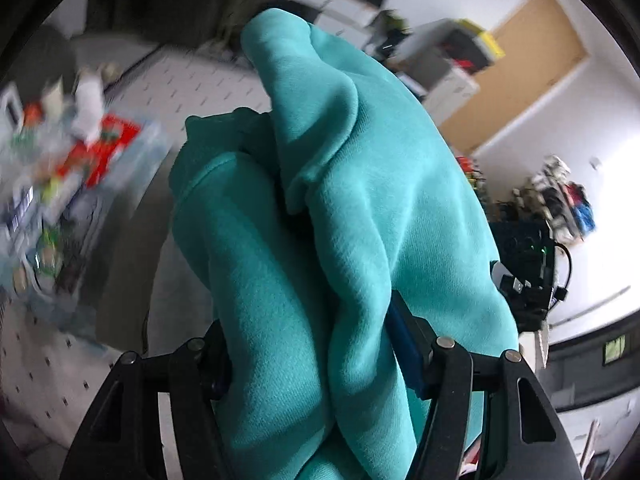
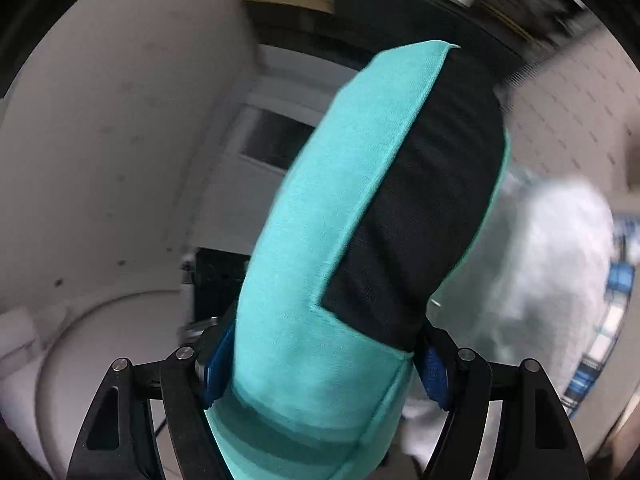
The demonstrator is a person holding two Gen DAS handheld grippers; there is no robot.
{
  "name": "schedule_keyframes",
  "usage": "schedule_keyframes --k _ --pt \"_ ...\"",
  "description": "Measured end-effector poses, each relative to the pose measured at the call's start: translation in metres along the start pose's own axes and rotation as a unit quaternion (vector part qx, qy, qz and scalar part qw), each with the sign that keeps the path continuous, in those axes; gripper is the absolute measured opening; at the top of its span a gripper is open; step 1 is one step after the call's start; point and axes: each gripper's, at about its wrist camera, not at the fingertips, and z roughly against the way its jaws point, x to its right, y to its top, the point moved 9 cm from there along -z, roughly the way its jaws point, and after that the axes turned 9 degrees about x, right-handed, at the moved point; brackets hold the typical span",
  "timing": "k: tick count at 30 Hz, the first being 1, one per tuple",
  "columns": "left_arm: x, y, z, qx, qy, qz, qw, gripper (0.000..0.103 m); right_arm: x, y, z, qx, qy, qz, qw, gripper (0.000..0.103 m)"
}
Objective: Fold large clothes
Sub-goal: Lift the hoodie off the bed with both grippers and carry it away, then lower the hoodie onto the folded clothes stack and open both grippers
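Black linkage bars with round metal pins frame the bottom of both views, and between them your two grippers are full of soft teal cloth. Your left gripper (image 1: 320,360) has a thick, bunched roll of the teal garment (image 1: 320,220) wedged between its fingers; the blue pad (image 1: 404,344) on the right finger presses into the fleecy, finely ribbed fabric, so the jaws stand partly apart but clamped on the bundle. The cloth rises away from the camera in rounded, heavy folds, hanging clear of the white perforated table (image 1: 188,84) behind it. A blurred clutter of red, white and green items (image 1: 76,152) lies on that table at the left.

Your right gripper (image 2: 324,364) likewise grips the garment (image 2: 312,240): both blue pads (image 2: 218,364) bear on a smooth, flat-knit teal band that arches up from the jaws, which sit fairly wide around it. A black mesh-like panel (image 2: 424,208) with a stitched edge is sewn into that band. Behind it you see a blurred white fluffy mass (image 2: 552,256).
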Motion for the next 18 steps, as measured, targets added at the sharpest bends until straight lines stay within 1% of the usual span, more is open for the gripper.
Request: schedule_keyframes --k 1,2,3,4,5,6,7,8,10,11,12,13,14,15,16,17,18 --pt "-0.028 -0.017 -0.028 -0.028 0.003 0.028 0.9992 0.059 0.024 -0.01 -0.009 -0.02 -0.04 -0.007 0.999 0.077" --pt "-0.046 -0.032 -0.052 -0.052 0.006 0.058 0.9969 0.059 0.046 -0.02 -0.016 -0.048 -0.076 -0.01 0.996 0.078" --pt "-0.058 -0.041 -0.063 -0.058 -0.016 0.084 0.9947 0.067 0.048 -0.026 -0.017 -0.067 -0.072 -0.001 0.995 0.078" --pt "-0.061 -0.044 -0.065 -0.053 -0.046 0.098 0.9927 0.069 0.041 -0.027 -0.014 -0.075 -0.082 0.03 0.993 0.078" --pt "-0.061 -0.044 -0.062 -0.037 -0.073 0.096 0.992 0.069 0.034 -0.026 -0.012 -0.078 -0.104 0.064 0.989 0.078" --pt "-0.062 -0.043 -0.055 -0.018 -0.087 0.089 0.992 0.07 0.023 -0.023 -0.004 -0.081 -0.143 0.12 0.979 0.078" --pt "-0.063 -0.044 -0.048 -0.004 -0.092 0.086 0.992 0.07 0.017 -0.022 0.0 -0.084 -0.166 0.154 0.97 0.078" --pt "-0.065 -0.045 -0.046 -0.001 -0.087 0.084 0.9927 0.07 0.011 -0.019 0.006 -0.085 -0.193 0.19 0.959 0.081" --pt "-0.067 -0.047 -0.041 -0.002 -0.068 0.072 0.995 0.071 -0.002 -0.014 0.017 -0.078 -0.266 0.269 0.922 0.085" --pt "-0.067 -0.048 -0.037 -0.003 -0.06 0.069 0.9958 0.071 -0.008 -0.008 0.015 -0.08 -0.289 0.298 0.906 0.085" --pt "-0.069 -0.045 -0.034 -0.003 -0.052 0.065 0.9966 0.071 -0.018 -0.005 0.018 -0.074 -0.319 0.335 0.884 0.085" --pt "-0.071 -0.042 -0.029 0.0 -0.039 0.06 0.9974 0.071 -0.024 0.001 0.015 -0.066 -0.331 0.36 0.87 0.085" --pt "-0.067 -0.04 -0.019 0.012 -0.021 0.057 0.9981 0.071 -0.031 0.009 0.009 -0.06 -0.334 0.379 0.861 0.085" --pt "-0.066 -0.041 -0.007 0.025 -0.013 0.058 0.9979 0.071 -0.038 0.019 0.012 -0.052 -0.334 0.397 0.853 0.085" --pt "-0.065 -0.039 0.011 0.048 -0.003 0.058 0.9971 0.071 -0.042 0.015 0.013 -0.051 -0.336 0.409 0.847 0.084" --pt "-0.064 -0.038 0.017 0.067 0.002 0.058 0.9961 0.071 -0.049 0.013 0.006 -0.054 -0.339 0.422 0.839 0.083" --pt "-0.054 -0.036 0.035 0.104 0.001 0.054 0.9931 0.071 -0.052 0.012 -0.003 -0.066 -0.341 0.428 0.835 0.081"
